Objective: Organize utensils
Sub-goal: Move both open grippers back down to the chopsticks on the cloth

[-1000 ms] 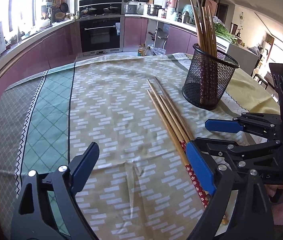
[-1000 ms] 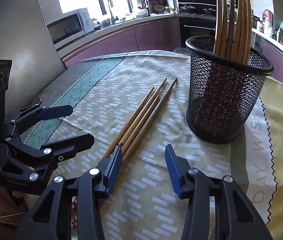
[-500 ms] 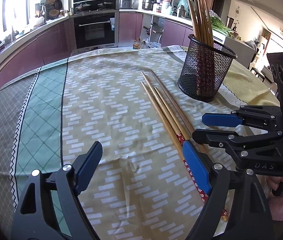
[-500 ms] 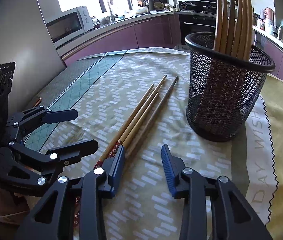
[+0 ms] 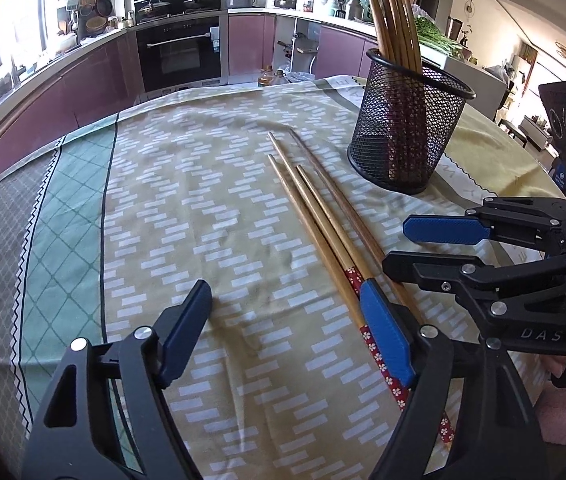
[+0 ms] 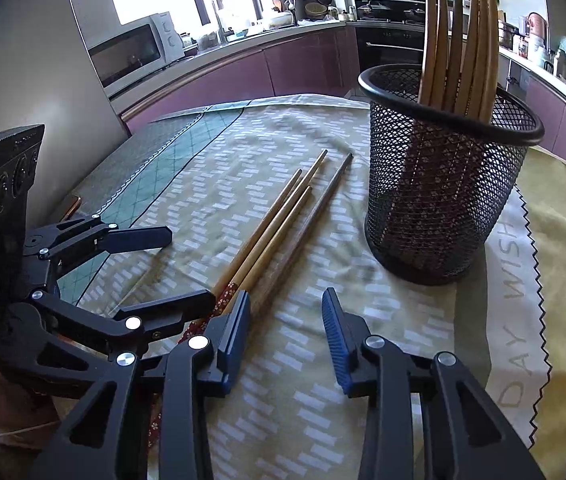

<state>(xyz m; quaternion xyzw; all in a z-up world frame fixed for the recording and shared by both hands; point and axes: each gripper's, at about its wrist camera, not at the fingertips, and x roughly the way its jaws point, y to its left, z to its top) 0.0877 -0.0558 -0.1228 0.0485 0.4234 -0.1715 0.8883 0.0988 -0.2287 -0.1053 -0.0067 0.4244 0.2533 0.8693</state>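
The left gripper (image 5: pixel 285 334) had just narrowed beside the 4 chopsticks (image 5: pixel 315 216) lying near the mesh cup (image 5: pixel 407 136), clamping nothing, likely readying a pickup, while the right gripper (image 6: pixel 285 330) also gaped empty.

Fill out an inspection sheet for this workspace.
Surface: table under a patterned beige and green tablecloth.
Job's things: four loose wooden chopsticks lying side by side; black wire-mesh holder upright, holding more chopsticks.
Clutter: nothing seen.
Grippers: left gripper open, jaws have just been closing, nothing between them, one finger over the chopstick ends; right gripper open beside them, empty.
Cables: nothing seen.
Surroundings: kitchen with purple cabinets, built-in oven, white microwave.
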